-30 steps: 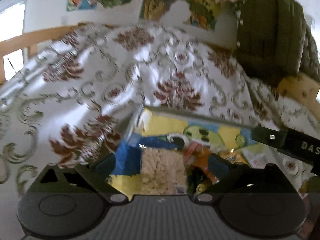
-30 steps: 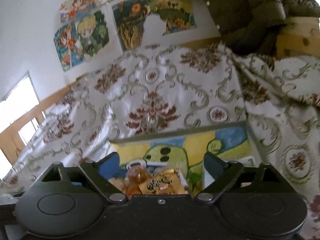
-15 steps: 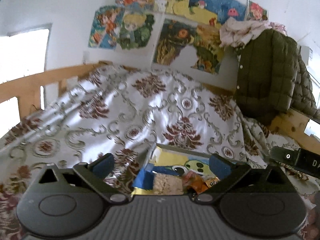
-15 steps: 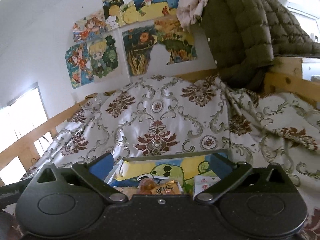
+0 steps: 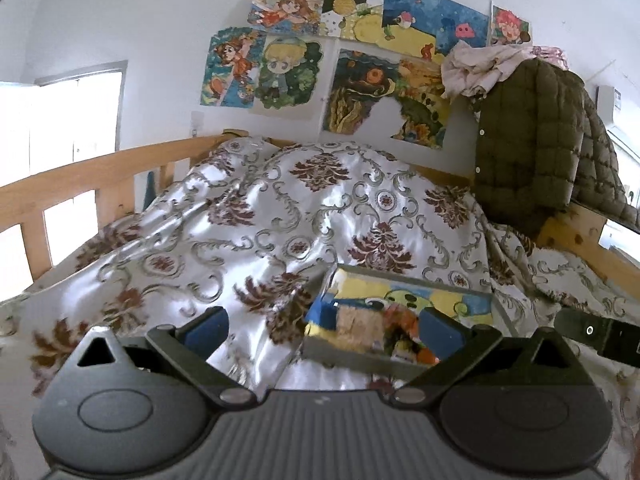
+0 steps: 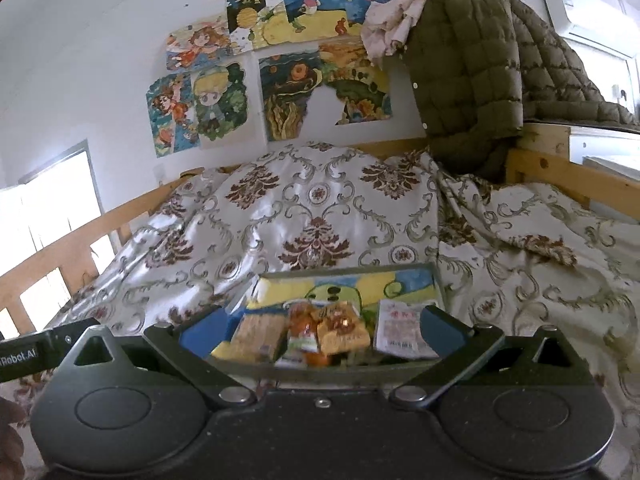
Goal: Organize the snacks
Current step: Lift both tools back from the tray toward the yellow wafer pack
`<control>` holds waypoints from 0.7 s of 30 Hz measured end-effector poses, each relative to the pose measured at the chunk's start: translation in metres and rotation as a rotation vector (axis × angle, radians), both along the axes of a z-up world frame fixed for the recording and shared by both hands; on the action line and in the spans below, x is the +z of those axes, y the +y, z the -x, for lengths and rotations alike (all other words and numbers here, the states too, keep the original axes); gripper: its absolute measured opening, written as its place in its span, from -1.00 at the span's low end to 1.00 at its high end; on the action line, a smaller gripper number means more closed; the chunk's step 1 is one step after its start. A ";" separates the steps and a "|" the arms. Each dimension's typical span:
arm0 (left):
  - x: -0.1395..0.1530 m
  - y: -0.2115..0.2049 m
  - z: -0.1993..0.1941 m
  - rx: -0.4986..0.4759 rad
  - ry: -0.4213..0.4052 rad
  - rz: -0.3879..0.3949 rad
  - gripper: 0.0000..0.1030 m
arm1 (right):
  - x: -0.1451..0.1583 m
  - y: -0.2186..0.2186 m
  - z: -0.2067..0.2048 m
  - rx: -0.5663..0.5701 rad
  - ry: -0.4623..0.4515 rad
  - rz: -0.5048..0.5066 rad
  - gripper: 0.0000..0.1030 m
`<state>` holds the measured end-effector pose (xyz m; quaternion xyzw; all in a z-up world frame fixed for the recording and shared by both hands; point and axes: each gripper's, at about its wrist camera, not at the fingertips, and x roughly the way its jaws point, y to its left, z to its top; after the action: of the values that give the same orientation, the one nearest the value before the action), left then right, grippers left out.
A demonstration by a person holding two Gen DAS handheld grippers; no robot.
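Note:
An open box with a cartoon lining lies on the bed and holds several snack packs. In the right wrist view these are a beige cracker pack, an orange pack, a golden pack and a white-and-red pack. My right gripper is open, back from the box, with nothing between its fingers. My left gripper is also open and empty, with the box ahead and to its right. The cracker pack shows there too. The right gripper juts in at the right edge.
A shiny floral quilt covers the bed in rumpled folds. A wooden rail runs along the left. A green quilted jacket hangs over the frame at the right. Posters cover the wall. A hand shows at bottom left.
Both grippers have drawn back and up from the box, which now looks smaller and lower in each view. More wall and posters show. The right jaws have spread a little wider.

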<state>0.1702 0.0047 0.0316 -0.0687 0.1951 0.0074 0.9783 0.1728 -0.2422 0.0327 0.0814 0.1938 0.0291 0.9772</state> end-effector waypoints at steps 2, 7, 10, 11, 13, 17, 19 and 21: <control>-0.002 0.000 0.017 0.005 0.008 -0.027 1.00 | -0.004 0.004 0.016 0.009 0.007 0.006 0.98; -0.007 0.003 0.052 0.030 0.041 -0.091 1.00 | -0.015 0.010 0.055 0.013 0.035 0.025 0.99; -0.010 0.004 0.072 0.046 0.058 -0.106 1.00 | -0.023 0.010 0.074 0.004 0.059 0.023 0.99; -0.011 0.005 0.078 0.048 0.062 -0.108 1.00 | -0.025 0.011 0.079 0.001 0.067 0.023 0.99; -0.014 0.007 0.087 0.052 0.072 -0.109 1.00 | -0.029 0.011 0.090 -0.007 0.082 0.023 0.99; -0.021 0.008 0.106 0.055 0.087 -0.122 1.00 | -0.036 0.010 0.108 -0.021 0.107 0.019 0.99; -0.026 0.008 0.115 0.065 0.082 -0.134 1.00 | -0.039 0.011 0.115 -0.013 0.135 0.022 0.99; -0.030 0.008 0.121 0.076 0.078 -0.135 1.00 | -0.042 0.013 0.120 -0.004 0.158 0.021 0.99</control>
<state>0.0490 0.0131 0.0018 -0.0095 0.2292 0.0602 0.9715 0.0524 -0.2294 -0.0088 0.0733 0.2703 0.0188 0.9598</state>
